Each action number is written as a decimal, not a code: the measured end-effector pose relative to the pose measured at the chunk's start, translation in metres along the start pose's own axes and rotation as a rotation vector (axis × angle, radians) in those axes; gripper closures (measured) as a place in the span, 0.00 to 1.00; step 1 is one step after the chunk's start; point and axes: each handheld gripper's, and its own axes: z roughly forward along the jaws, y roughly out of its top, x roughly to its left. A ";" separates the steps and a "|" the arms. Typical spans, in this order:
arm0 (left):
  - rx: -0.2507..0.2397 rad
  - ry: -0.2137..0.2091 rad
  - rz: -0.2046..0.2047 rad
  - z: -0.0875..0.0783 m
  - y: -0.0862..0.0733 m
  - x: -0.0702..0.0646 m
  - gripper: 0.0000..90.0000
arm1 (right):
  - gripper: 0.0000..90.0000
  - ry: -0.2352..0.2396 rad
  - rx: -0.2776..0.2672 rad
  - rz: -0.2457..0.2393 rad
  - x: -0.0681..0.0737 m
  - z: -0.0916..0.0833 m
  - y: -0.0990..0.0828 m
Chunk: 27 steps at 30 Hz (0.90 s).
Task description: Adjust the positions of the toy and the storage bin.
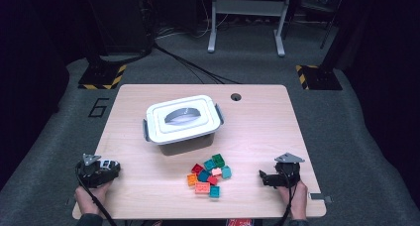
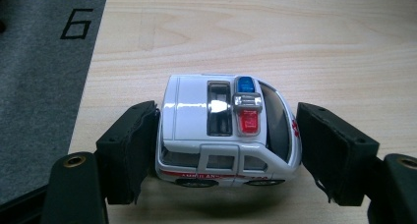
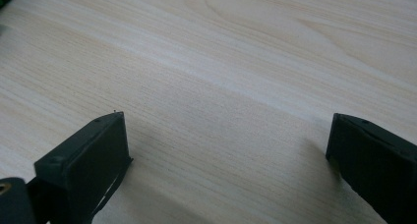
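Toy ambulance (image 2: pixel 228 130) sits between your L gripper's (image 2: pixel 227 150) pads, held end to end: left pad is on its rear, right pad looks a hair off the nose, so contact there can't be confirmed. Jaws stand about mid-width, toy filling nearly all the gap. Shadow underneath suggests it's slightly off the table (image 2: pixel 295 37), prob. carried, not parked. Wheels point toward the cam, roof lights away, i.e. it's tipped on its side in the grip; gripping the short ends likely keeps the pads clear of the wheels.

Taking the lidded storage box (image 1: pixel 182 122) as landmark: in the high view L gripper (image 1: pixel 111 170) w/ the ambulance is well apart from it, toward your near-left corner, close to the table edge. Box lid is on, handle flat, so nothing goes in until it's off.

Pile of toy bricks (image 1: pixel 210 175) lies just in front of the box, on your side, a bit right. Loose, bunched, untouched.

R gripper (image 1: pixel 262 179) rests right of the bricks, farther from the box. Its view shows jaws wide apart, nothing between, bare wood only. Prob. kept free for the lid.
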 end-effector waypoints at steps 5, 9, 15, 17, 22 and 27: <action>-0.008 0.003 0.003 -0.006 0.000 -0.001 0.16 | 0.02 0.001 -0.001 -0.002 0.000 0.000 0.000; -0.023 0.008 0.045 -0.015 0.002 -0.004 0.09 | 0.02 0.001 0.000 -0.002 0.000 0.000 0.000; -0.073 -0.067 0.073 -0.032 0.006 -0.018 0.03 | 0.02 0.001 -0.001 -0.002 0.000 0.000 0.000; -0.067 -0.105 0.097 -0.037 0.008 -0.024 0.01 | 0.02 0.001 -0.001 -0.002 0.000 0.000 0.000; -0.064 -0.213 0.165 -0.041 0.005 -0.042 0.00 | 0.02 0.000 0.000 0.000 0.000 0.000 0.000; -0.065 -0.306 0.207 -0.038 -0.003 -0.064 0.00 | 0.02 -0.001 0.002 0.008 0.001 0.000 0.000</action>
